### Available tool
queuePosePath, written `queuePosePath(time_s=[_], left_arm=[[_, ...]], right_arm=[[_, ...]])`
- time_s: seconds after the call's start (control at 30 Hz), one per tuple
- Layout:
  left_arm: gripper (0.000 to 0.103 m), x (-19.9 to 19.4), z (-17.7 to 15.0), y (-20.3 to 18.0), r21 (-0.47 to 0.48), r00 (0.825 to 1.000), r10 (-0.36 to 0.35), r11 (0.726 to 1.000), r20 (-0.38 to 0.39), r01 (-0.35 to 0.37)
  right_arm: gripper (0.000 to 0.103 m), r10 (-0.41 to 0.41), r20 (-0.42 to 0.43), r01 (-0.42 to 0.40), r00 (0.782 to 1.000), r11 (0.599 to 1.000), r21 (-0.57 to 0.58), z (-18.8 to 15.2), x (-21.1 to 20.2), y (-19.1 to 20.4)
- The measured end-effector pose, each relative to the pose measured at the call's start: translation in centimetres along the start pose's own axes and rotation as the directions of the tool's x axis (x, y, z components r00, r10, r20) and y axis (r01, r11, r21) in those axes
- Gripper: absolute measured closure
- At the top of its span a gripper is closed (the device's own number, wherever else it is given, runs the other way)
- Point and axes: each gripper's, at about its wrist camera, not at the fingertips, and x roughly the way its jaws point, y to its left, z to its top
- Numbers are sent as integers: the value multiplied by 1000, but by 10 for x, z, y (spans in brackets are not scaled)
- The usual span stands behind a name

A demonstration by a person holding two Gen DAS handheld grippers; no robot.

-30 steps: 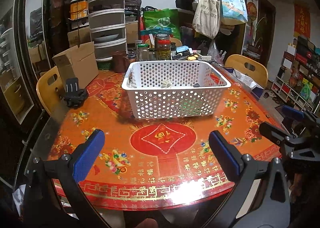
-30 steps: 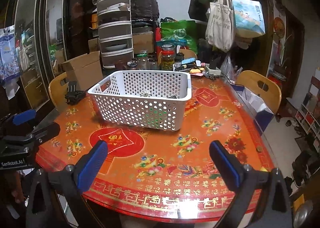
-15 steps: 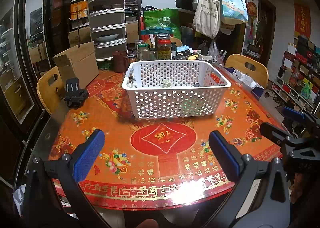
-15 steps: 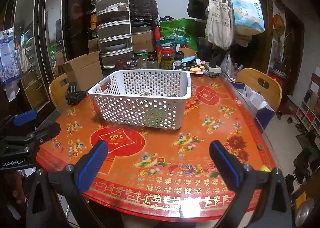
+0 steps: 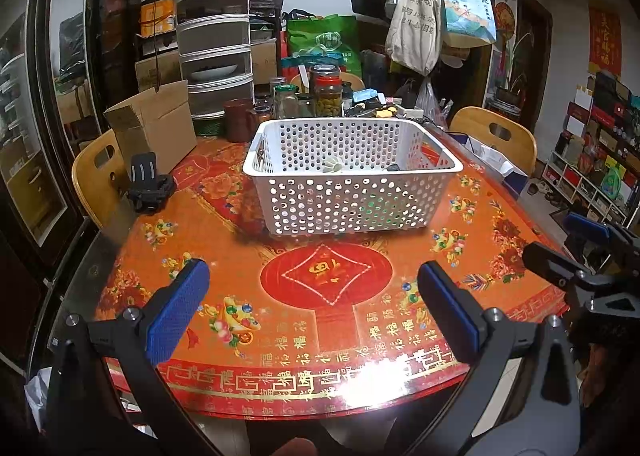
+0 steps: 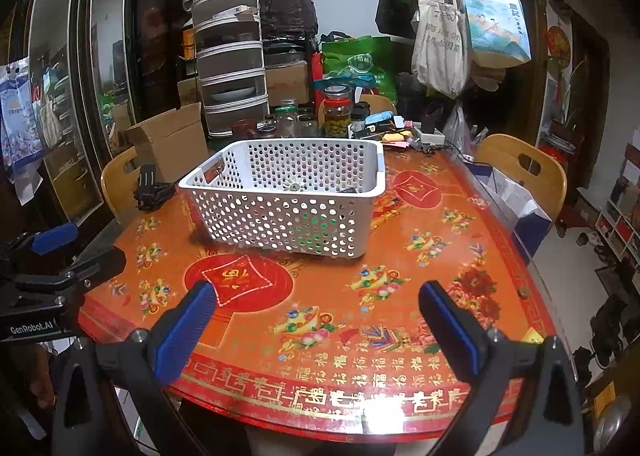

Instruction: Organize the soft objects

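A white perforated basket (image 5: 352, 172) stands mid-table; it also shows in the right wrist view (image 6: 288, 196). Inside it a pale round soft thing (image 5: 333, 165) and a dark item (image 5: 393, 167) peek above the rim, and something green shows through the holes. My left gripper (image 5: 314, 306) is open and empty above the table's near edge. My right gripper (image 6: 316, 326) is open and empty, also near the front edge, and shows at the right of the left wrist view (image 5: 580, 252). The left gripper shows at the left of the right wrist view (image 6: 60, 252).
The red patterned table (image 5: 320, 320) carries a black strap clip (image 5: 150, 184) at the left, a cardboard box (image 5: 154, 124), jars (image 5: 328, 94) and stacked trays (image 5: 214, 40) at the back. Wooden chairs stand at left (image 5: 98, 176) and right (image 5: 496, 134).
Both grippers have drifted very slightly; the basket and the table items have not moved. Both stay open.
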Motion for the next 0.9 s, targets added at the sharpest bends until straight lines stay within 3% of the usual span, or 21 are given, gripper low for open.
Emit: queuePosePath(time_s=[0.9], left_arm=[[0,9,-9,-3,-1,1000,-8,1000,-9,8]], right_arm=[[2,6,-1,-6,1000,1000,10,0,0,0]])
